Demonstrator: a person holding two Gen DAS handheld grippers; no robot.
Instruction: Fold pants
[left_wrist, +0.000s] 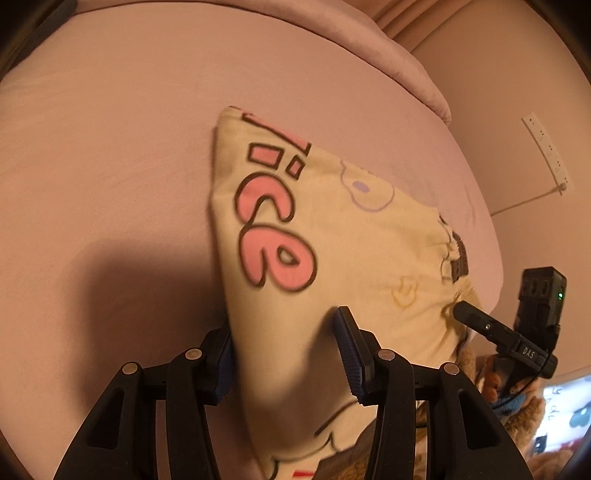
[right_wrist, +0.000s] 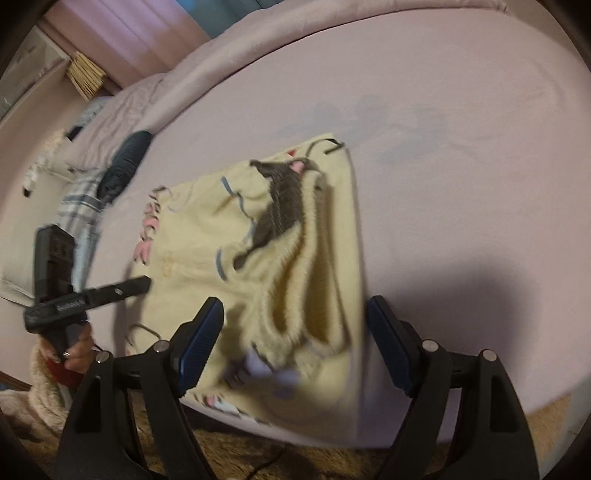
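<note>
A bed (right_wrist: 461, 110) under a pale pink sheet fills both views, a duvet (right_wrist: 258, 55) bunched along its far edge. On the sheet near the front edge lie the pants (right_wrist: 207, 236) — cream, printed with pink letters and cartoon figures, partly folded, the ribbed waistband (right_wrist: 295, 280) gaping toward the right camera. The left gripper (left_wrist: 284, 354) has a fold of the pants (left_wrist: 314, 229) pinched between its fingers (left_wrist: 347, 350), about half closed, the cloth rising into a lifted peak. The right gripper (right_wrist: 295, 343) hovers over the waistband end, its fingers (right_wrist: 201, 343) spread wide on either side of the cloth and not pressing it. A hand (right_wrist: 79, 356) grips the left gripper's handle. A dark bundle (right_wrist: 125, 162) and plaid cloth (right_wrist: 81, 206) lie at the bed's left edge.
</note>
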